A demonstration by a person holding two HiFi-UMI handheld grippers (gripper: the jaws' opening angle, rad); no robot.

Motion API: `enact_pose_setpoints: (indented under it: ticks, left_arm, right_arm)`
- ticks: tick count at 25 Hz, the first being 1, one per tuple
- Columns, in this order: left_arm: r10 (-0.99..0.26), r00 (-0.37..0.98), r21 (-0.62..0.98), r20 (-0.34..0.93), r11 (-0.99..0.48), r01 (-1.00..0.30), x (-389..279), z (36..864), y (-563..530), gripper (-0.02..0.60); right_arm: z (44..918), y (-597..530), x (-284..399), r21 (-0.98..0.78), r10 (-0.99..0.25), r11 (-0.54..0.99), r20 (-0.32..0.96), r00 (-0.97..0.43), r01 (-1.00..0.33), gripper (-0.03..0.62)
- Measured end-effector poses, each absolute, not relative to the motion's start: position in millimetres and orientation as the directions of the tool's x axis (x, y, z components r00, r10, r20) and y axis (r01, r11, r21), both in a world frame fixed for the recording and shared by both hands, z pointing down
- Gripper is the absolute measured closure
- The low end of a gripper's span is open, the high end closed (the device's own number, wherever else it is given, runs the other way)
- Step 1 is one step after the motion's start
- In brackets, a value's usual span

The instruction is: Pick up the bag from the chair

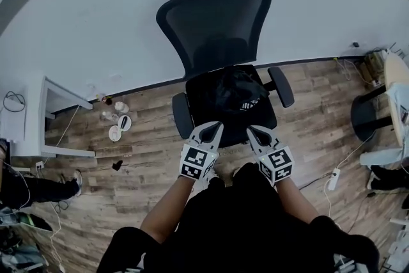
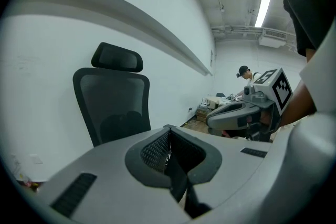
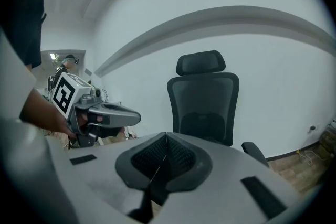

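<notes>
Shut and empty, my left claw (image 1: pixel 215 127) and right claw (image 1: pixel 254 131) hover at the near edge of the chair (image 1: pixel 214 29), whose seat holds the black bag (image 1: pixel 238 94), likely soft and light, best pinched at a raised fold.

The left gripper (image 2: pixel 169 139), jaws pressed together and empty, faces a black chair (image 2: pixel 112 105) against a white wall (image 2: pixel 47 60); the right gripper (image 2: pixel 215 119) hovers alongside.
</notes>
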State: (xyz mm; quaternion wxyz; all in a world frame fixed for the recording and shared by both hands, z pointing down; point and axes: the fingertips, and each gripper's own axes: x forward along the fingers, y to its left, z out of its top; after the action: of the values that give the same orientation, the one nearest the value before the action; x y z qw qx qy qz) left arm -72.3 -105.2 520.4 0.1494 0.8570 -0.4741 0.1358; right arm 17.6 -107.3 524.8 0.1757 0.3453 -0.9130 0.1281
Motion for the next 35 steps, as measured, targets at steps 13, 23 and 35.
enact_pose_setpoints:
  ticks: [13,23,35]
  left_arm:
    - [-0.747,0.402,0.138,0.529,-0.391,-0.91,-78,587,-178,0.56]
    - [-0.701,0.328,0.162,0.633,-0.294,-0.942,-87,654,-216,0.559]
    - [-0.526,0.323,0.205,0.786,-0.271,-0.94,-86,750,-245,0.232]
  right_arm:
    - [588,-219,25,-0.121,-0.479,0.78,0.516,-0.71,-0.614,0.574]
    - [651,-274,18,-0.084,-0.397,0.823,0.623,-0.675,-0.561,0.571]
    - [729,-315,4,-0.056,-0.251,0.874,0.798,-0.547,-0.483,0.241]
